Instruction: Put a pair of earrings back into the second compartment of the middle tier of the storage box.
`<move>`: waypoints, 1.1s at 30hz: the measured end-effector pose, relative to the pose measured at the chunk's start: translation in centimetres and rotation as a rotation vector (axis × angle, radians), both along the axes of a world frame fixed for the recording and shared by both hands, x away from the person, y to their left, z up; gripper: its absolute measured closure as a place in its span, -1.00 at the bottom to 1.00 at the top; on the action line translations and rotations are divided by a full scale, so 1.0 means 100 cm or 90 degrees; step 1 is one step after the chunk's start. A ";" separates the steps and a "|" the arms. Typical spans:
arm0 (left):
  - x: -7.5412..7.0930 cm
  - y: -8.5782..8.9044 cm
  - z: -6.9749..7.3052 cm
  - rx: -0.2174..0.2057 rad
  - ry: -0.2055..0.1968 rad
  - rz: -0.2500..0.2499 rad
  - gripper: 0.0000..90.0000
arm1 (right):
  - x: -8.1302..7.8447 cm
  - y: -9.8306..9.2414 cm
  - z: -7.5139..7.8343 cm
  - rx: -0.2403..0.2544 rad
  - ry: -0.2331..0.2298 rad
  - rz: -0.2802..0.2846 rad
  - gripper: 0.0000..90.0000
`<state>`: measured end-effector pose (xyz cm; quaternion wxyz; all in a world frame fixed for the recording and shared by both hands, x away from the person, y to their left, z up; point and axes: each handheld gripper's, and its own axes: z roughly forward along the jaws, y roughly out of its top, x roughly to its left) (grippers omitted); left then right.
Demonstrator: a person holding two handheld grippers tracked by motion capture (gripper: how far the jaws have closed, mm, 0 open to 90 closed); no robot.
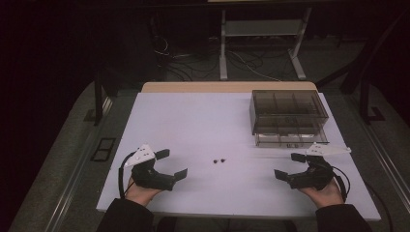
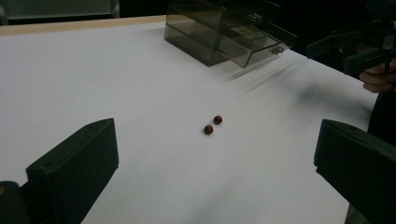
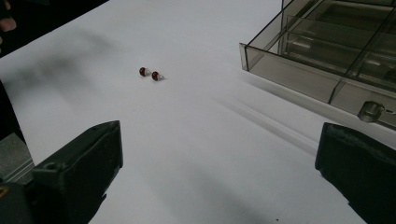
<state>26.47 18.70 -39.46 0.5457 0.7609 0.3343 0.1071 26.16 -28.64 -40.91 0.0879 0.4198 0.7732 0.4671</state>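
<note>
Both grippers, left (image 1: 171, 164) and right (image 1: 286, 166), rest with jaws wide apart. Nothing's picked up yet. Next, I'd say, pinch a red bead (image 1: 215, 161) for the open drawer (image 1: 290, 139)

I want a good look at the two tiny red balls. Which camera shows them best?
The right gripper view: the two red beads are sharp there, each with a pale tip. The left gripper view shows them as plain dark red dots. In the high view they are just tiny dark specks on the white table.
</note>
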 end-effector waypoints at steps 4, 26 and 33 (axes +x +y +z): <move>0.004 0.000 0.010 0.011 -0.003 -0.006 -1.00 | 0.000 0.000 0.000 0.000 0.001 0.001 -0.99; 0.036 -0.035 0.033 0.078 0.016 -0.081 -1.00 | 0.001 0.001 -0.001 -0.012 0.001 0.006 -0.99; 0.046 -0.051 0.034 0.093 0.020 -0.099 -1.00 | 0.001 0.002 -0.002 -0.015 0.002 0.008 -0.99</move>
